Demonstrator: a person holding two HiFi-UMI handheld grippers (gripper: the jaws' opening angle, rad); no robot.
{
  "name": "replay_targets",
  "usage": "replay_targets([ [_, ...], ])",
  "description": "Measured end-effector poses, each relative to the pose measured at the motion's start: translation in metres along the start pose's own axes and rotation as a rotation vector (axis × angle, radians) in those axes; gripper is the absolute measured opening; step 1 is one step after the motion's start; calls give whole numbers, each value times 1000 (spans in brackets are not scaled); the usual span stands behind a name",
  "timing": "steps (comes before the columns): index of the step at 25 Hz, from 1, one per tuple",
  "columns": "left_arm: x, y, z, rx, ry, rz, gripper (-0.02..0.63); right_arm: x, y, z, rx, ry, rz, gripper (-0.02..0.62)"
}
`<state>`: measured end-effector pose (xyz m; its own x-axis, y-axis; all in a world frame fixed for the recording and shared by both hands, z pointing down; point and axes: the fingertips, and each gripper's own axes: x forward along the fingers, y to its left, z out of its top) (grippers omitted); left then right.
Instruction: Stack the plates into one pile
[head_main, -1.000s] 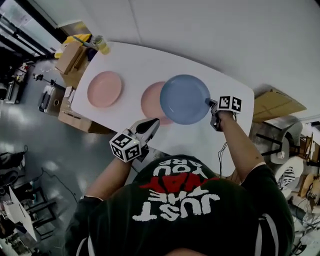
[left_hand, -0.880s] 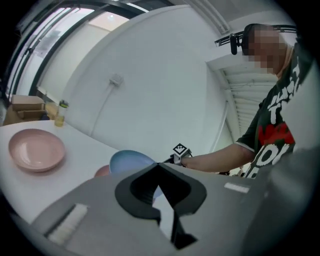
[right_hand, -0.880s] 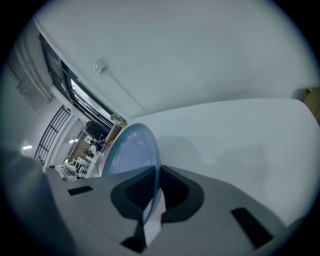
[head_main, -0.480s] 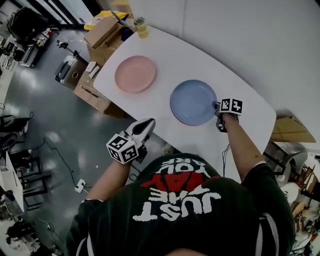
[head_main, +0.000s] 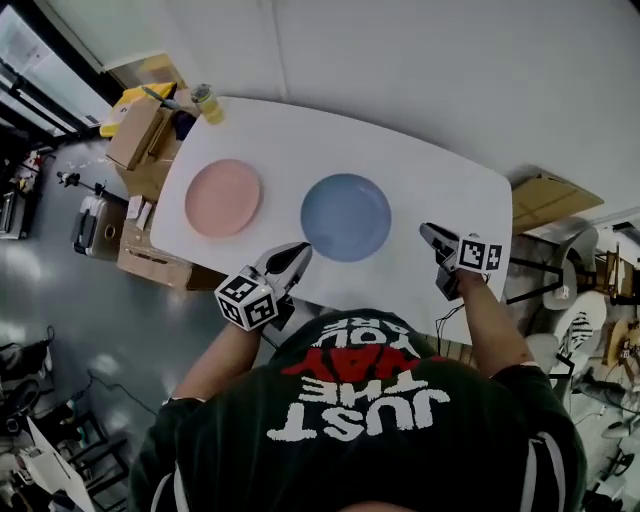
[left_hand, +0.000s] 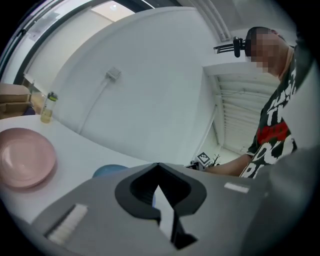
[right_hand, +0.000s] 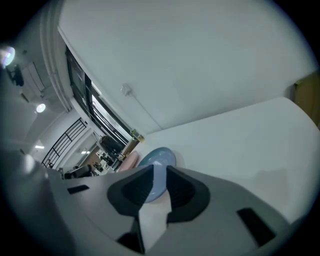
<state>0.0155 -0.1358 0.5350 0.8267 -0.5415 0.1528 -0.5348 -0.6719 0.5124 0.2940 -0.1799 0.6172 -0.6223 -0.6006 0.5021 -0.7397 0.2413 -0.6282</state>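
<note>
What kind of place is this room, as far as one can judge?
Probably a lab or workshop rather than a home: cardboard boxes stand beside a plain white table, and an equipment case sits on a bare grey floor.

The camera on my head looks from high above, steeply down past my own chest, and takes in the whole white oval table (head_main: 440, 190) from well off. The camera on my left gripper (head_main: 296, 252) sits low at the table's near edge and looks almost level along its jaws, across the tabletop toward the white wall (left_hand: 150, 75). The one on my right gripper (head_main: 430, 234) tilts down more, looking from the table's right end along its length. All three views share the round blue plate (head_main: 346, 216) and the round pink plate (head_main: 222, 197), seen small and far in both gripper views. The left gripper view also catches my right gripper.
</note>
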Motion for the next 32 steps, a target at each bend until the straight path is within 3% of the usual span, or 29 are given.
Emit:
replay_targets([
  [4,24,-16,6,20,24,-63,6,-60,6,-29,-68,-81,17,15],
  [7,41,-36,7,42,43,-82,6,-83,8,-39,-152,-101,4,9],
  [10,45,-55,8,62,68,-68,6,-89,9,-41,-164,-142,28,8],
  [16,30,-82,8,119,92,-53,6,-99,32,-22,-247,-205,69,8],
  [19,15,-66,18,125,92,-44,6,-91,51,-22,-271,-216,84,8],
  [22,3,-37,32,121,78,-65,6,-72,60,-21,-286,-222,43,8],
  [28,-32,51,50,143,121,-188,6,-2,104,-15,-289,-292,-98,8],
  [32,-62,104,60,148,202,-259,6,45,141,-20,-238,-325,-217,8],
])
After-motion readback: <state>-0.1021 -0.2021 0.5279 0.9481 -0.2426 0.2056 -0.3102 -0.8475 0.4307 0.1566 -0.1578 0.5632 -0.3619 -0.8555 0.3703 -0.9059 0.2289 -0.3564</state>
